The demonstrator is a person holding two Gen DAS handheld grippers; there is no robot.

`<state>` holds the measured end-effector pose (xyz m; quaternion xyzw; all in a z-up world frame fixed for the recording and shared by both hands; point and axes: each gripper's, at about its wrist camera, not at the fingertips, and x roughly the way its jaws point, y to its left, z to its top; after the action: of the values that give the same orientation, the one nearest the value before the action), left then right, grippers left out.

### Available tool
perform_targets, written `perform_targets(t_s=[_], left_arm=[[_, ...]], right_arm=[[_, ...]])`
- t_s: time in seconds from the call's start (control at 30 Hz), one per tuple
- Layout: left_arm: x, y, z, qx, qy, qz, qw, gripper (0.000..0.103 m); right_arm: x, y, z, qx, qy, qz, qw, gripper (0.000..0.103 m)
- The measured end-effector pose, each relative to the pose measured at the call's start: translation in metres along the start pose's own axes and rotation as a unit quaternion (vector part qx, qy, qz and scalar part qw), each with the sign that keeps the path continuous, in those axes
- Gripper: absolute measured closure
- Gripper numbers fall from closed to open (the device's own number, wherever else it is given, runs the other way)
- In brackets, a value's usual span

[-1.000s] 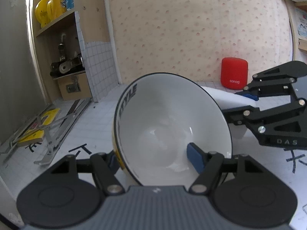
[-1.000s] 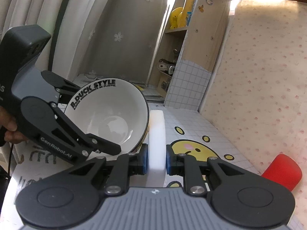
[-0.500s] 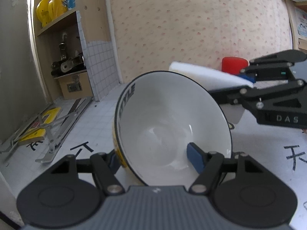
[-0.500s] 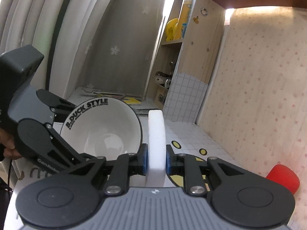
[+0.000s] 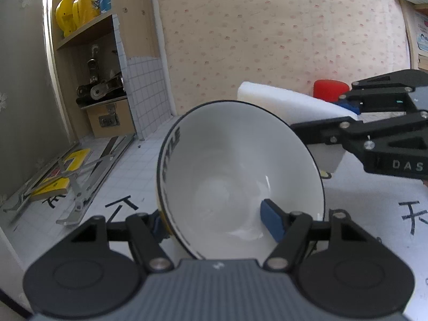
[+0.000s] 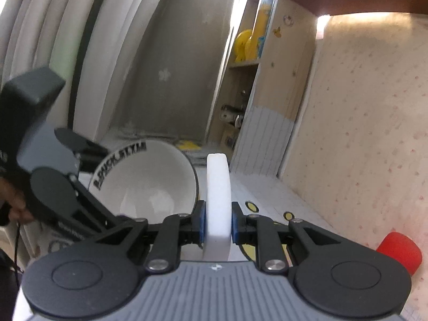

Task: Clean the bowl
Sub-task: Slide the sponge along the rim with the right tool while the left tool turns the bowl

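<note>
White ceramic bowl (image 5: pixel 235 165), black line at the rim, black lettering inside the lip, a yellow band low on the outer wall. Held tilted, its mouth turned up toward the left wrist camera, above the counter (image 5: pixel 374 200). Interior glossy and plain.

Left gripper (image 5: pixel 214 222): jaws clenched on the bowl's near wall, one blue pad (image 5: pixel 271 223) inside against the white glaze, the other outside by the yellow band and mostly hidden by the rim.

White sponge block (image 6: pixel 218 195): thick, rounded at the far end, carried on edge. In the left wrist view it lies just behind the bowl's far rim (image 5: pixel 281 101); whether it touches the rim cannot be told.

Right gripper (image 6: pixel 218 227): jaws grasping the sponge block, a blue pad pressed on each flat face, the foam pinched narrow between them. Seen from the left wrist camera it enters from the right, to the right of the bowl (image 5: pixel 355 107).

Counter: white gridded covering with black hand-drawn characters and a yellow cartoon print near the sponge.

Red cylinder (image 6: pixel 400 251): on the counter against the dotted pink wall, well apart from the bowl.

Wooden shelf unit (image 5: pixel 107 80): in the far corner, yellow items on the upper shelf, dark metal hardware below.

Folded metal stand (image 5: pixel 80 176): flat on the counter by the shelf unit, lying partly over a yellow item.

A person's hand (image 6: pixel 13 200): partly visible behind the left gripper's body.
</note>
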<state>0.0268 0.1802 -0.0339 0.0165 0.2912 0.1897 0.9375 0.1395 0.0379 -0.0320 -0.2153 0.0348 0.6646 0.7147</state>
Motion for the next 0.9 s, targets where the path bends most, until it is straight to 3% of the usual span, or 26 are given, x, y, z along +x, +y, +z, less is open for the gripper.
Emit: perform_targets(t_s=[0.2, 0.57, 0.7, 0.9], left_arm=[[-0.001, 0.000, -0.001, -0.002, 0.000, 0.002, 1.0000, 0.034], [-0.002, 0.003, -0.001, 0.004, -0.003, 0.005, 1.0000, 0.035], [-0.002, 0.004, -0.001, 0.003, 0.000, 0.004, 1.0000, 0.035], [-0.003, 0.004, -0.003, 0.002, 0.001, 0.004, 1.0000, 0.035]], right_arm=[[0.005, 0.005, -0.009, -0.012, 0.030, 0.009, 0.999, 0.085], [0.005, 0.005, -0.009, -0.021, 0.035, 0.014, 0.999, 0.085], [0.016, 0.010, 0.005, -0.011, 0.044, -0.014, 0.999, 0.085], [0.008, 0.004, 0.011, 0.001, 0.013, -0.021, 1.000, 0.085]])
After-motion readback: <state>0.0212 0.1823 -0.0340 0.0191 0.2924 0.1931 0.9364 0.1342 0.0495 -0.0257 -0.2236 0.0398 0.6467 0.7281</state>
